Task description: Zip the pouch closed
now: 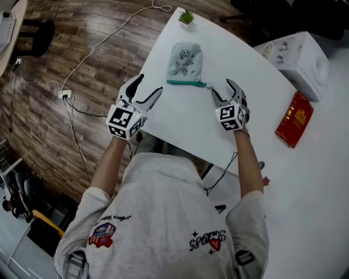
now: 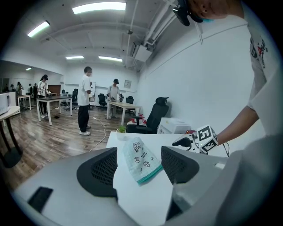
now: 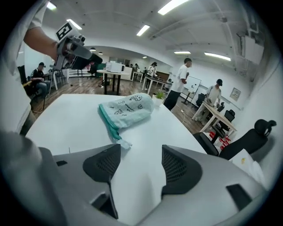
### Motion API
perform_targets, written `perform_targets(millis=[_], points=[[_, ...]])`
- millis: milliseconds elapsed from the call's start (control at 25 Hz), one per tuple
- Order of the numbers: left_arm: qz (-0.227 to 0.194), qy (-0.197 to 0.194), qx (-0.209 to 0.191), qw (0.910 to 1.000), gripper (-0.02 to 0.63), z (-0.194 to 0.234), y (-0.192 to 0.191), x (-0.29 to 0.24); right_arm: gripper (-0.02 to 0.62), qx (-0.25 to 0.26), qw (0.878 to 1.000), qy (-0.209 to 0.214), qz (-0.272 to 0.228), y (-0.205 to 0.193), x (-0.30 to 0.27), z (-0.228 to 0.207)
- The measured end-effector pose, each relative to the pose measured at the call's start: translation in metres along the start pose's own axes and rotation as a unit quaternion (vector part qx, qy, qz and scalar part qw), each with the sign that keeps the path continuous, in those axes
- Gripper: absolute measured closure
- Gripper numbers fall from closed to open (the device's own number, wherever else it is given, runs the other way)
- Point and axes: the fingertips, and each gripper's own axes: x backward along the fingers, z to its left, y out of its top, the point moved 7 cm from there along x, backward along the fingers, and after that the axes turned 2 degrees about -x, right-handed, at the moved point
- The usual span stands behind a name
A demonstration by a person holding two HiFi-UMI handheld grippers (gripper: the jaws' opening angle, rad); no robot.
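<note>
The pouch (image 1: 184, 62) is soft pale fabric with a rounded far end, a teal zip edge facing both tools and small dark doodle print, its lettering unreadable. It lies flat on the smooth white bench (image 1: 245, 71), just ahead of and between the left tool (image 1: 149, 84) and the right tool (image 1: 222, 86). Both tools stand wide, gripping nothing.

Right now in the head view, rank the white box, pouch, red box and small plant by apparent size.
1. White box, largest.
2. Pouch and red box look about alike, so unranked.
3. Small plant, smallest.
</note>
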Motion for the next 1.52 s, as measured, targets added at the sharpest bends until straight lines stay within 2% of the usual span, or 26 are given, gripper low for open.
perform_targets(millis=[240,440,600,1000,1200,1360,1520], points=[[0.006,0.026,0.014,0.9996,0.308,0.014,-0.01,0.014,0.321,0.066,0.997,0.019,0.034,-0.005,-0.022,0.0],[0.011,0.039,0.022,0.9989,0.308,0.021,-0.015,0.02,0.344,0.092,0.995,0.035,0.037,0.0,-0.036,0.001],[0.012,0.043,0.027,0.9986,0.308,0.023,-0.019,0.022,0.351,0.125,0.989,0.066,0.035,0.006,-0.042,0.009],[0.011,0.048,0.038,0.9981,0.308,0.025,-0.024,0.027,0.48,0.198,0.969,0.137,0.048,0.011,-0.047,0.031],[0.012,0.05,0.042,0.9978,0.308,0.025,-0.028,0.029,0.499,0.232,0.959,0.15,0.058,0.011,-0.048,0.035],[0.014,0.049,0.043,0.9978,0.308,0.025,-0.031,0.03,0.557,0.256,0.949,0.168,0.07,0.011,-0.048,0.041],[0.013,0.048,0.043,0.9979,0.308,0.024,-0.031,0.031,0.571,0.257,0.948,0.167,0.082,0.01,-0.048,0.042]])
